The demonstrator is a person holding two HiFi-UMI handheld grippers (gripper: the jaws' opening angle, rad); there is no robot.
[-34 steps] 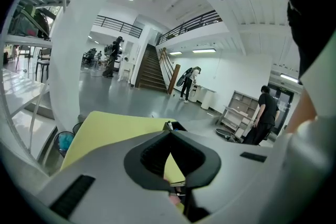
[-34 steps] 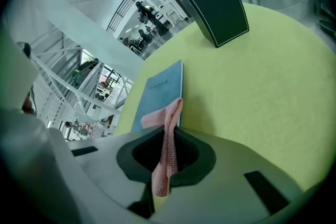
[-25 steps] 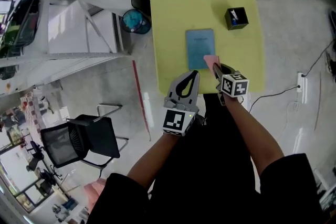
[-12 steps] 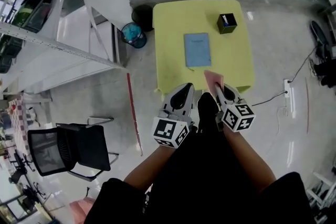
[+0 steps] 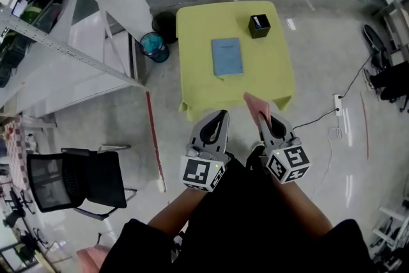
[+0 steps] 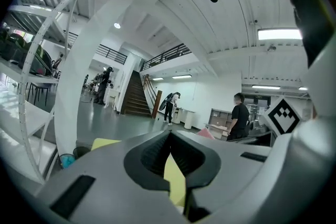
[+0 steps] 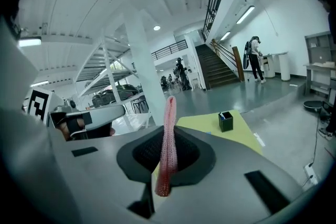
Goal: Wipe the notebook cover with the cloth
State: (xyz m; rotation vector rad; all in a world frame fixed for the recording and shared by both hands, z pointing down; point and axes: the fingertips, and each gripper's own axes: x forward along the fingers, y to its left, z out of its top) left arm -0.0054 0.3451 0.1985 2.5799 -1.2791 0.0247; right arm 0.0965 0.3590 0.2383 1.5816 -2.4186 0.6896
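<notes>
A square yellow table stands on a glossy grey floor. A blue notebook lies flat and closed near the table's middle. Past the notebook and to its right, well apart from it, a small black box stands upright by the table's far edge.

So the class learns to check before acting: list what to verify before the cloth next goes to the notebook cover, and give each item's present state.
1. Cloth held: ok, pinched between the right gripper's jaws.
2. Left gripper free: ok, jaws together, nothing between them.
3. Notebook cover unobstructed: ok, it lies flat on the yellow table with nothing on it.
4. Black box clear of notebook: ok, it stands apart near the far corner.
5. Cloth over notebook: not ok, both grippers are by the table's near edge, short of it.
6. Dirt on cover: cannot tell.
</notes>
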